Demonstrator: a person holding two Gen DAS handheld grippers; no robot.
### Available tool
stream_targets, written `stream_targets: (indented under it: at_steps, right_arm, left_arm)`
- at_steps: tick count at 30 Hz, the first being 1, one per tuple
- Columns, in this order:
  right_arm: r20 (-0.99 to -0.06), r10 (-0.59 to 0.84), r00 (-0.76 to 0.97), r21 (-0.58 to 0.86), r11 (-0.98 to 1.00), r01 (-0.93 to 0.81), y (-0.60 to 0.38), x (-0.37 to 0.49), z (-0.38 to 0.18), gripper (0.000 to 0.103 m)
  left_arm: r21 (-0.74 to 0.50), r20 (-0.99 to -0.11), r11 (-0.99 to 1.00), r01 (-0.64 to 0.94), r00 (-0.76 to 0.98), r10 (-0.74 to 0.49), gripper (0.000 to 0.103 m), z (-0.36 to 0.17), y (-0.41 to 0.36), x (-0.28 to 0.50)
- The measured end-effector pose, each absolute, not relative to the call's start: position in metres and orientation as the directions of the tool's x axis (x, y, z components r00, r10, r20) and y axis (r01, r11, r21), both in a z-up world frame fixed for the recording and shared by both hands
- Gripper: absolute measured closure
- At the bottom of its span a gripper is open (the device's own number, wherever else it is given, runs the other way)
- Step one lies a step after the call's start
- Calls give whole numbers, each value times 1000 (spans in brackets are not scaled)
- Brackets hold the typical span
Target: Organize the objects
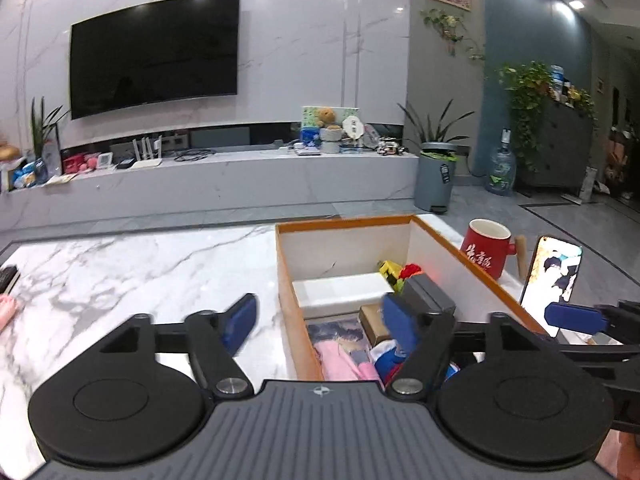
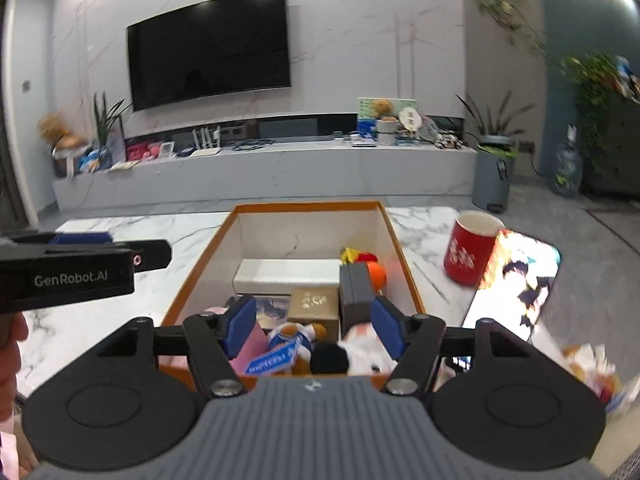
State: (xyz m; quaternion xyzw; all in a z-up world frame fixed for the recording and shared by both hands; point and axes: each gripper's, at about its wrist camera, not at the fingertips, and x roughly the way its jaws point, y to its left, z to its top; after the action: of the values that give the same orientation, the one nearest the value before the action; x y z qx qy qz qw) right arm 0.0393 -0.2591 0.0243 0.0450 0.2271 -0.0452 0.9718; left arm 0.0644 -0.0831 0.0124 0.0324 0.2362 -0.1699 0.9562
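An orange-rimmed cardboard box (image 1: 344,222) (image 2: 308,205) stands on the marble table (image 1: 132,264). Inside lie a white box (image 2: 286,272), a gold box (image 2: 314,302), a dark grey case (image 2: 354,292), plush toys (image 2: 298,334) and a pink item (image 1: 340,356). My left gripper (image 1: 318,322) is open and holds nothing; its fingers straddle the box's left wall. My right gripper (image 2: 313,330) is open above the near end of the box, over the plush toys, with nothing pressed between its pads. Each gripper also shows at the edge of the other's view.
A red mug (image 1: 486,252) (image 2: 470,254) and a lit phone (image 1: 554,280) (image 2: 516,284) stand right of the box. A pink object (image 1: 6,308) lies at the table's left edge. Beyond the table are a TV bench (image 1: 240,172) and a grey bin (image 1: 436,178).
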Motion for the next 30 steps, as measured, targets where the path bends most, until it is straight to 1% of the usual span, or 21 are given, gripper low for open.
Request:
stream_targets:
  at_steps: [2,6,8,9,11,14,17,22,25,28,30]
  right_arm:
    - [-446,-92,890,74,987,139,-261,37,16,32]
    - [-458,-91,885,65,989,135,-262,39,6,30]
    - [-459,-81,885,68,990,126,-262,40,4,24]
    - [-455,-81,887,68,990,125,-262,39,2,23]
    - [-446,-81,891,68,990,125,-265,39,1,19]
    - [-432,-67,899,92,989,118,-271,41,-6,18]
    - [-447,-49,893,121,986,114,-275,44,-13,18]
    - [-416,-40,908,116,988,97,-274,42,-16,18]
    - [-410,-52,911,120,987,110,-276,41,-18,18]
    - [-374,-73,925,142,981,135,-279,37,-18,18]
    - [-372,-80,925,142,980,142,-280,36,-18,18]
  left_arm:
    - [-10,-460,946,323,839,-291,10,6,-85,63]
    - [23,-458,955,294,853,-252,10,-6,-91,56]
    - [41,-467,954,295,850,-243,9,-11,-91,54]
    - [45,-472,954,295,848,-240,9,-13,-91,53]
    - [36,-485,958,285,843,-233,7,-17,-88,53]
    - [5,-495,963,270,837,-232,7,-21,-83,55]
    - [4,-498,966,257,839,-220,6,-24,-82,55]
    - [-19,-499,972,233,840,-211,6,-27,-76,53]
    - [-15,-493,973,229,845,-207,6,-28,-75,52]
    - [-6,-492,975,223,848,-197,6,-28,-73,51]
    - [-7,-492,975,223,848,-197,6,-27,-72,51]
